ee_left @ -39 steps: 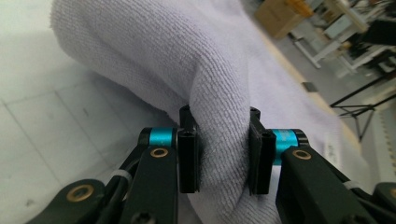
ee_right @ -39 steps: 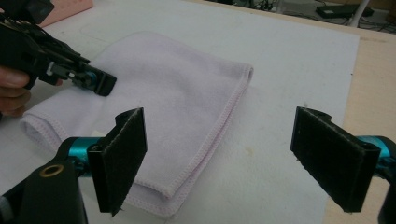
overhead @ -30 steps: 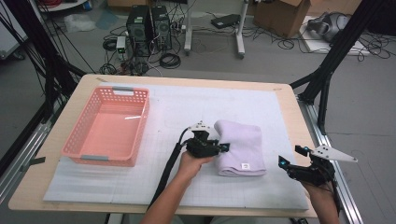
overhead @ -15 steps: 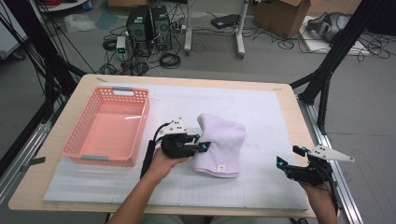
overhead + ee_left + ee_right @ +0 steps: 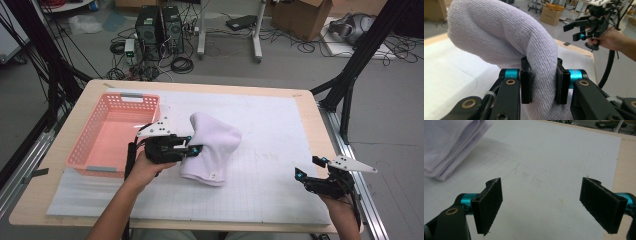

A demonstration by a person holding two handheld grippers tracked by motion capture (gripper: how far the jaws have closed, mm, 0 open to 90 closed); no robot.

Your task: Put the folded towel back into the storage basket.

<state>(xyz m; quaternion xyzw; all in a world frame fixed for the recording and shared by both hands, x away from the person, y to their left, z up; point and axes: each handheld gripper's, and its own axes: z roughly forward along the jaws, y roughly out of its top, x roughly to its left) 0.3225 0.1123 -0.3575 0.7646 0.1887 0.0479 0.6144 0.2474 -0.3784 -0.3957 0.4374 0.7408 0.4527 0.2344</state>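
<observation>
Left hand-held gripper [image 5: 192,148] pinches a thick fold of the folded white towel [image 5: 212,145], lifted at centre frame beside the pink basket [image 5: 120,131]. Gripped by one bunched edge, the towel could unfold or snag the basket rim. Right hand-held gripper [image 5: 310,172] waits spread, lower right.

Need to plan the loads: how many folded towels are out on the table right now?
1. A pale lilac terry-cloth folded towel hangs clamped in the left gripper, right of the pink plastic basket; the basket's near inner wall is hidden.

Pink basket [image 5: 112,132] on white mat [image 5: 270,150]
</observation>
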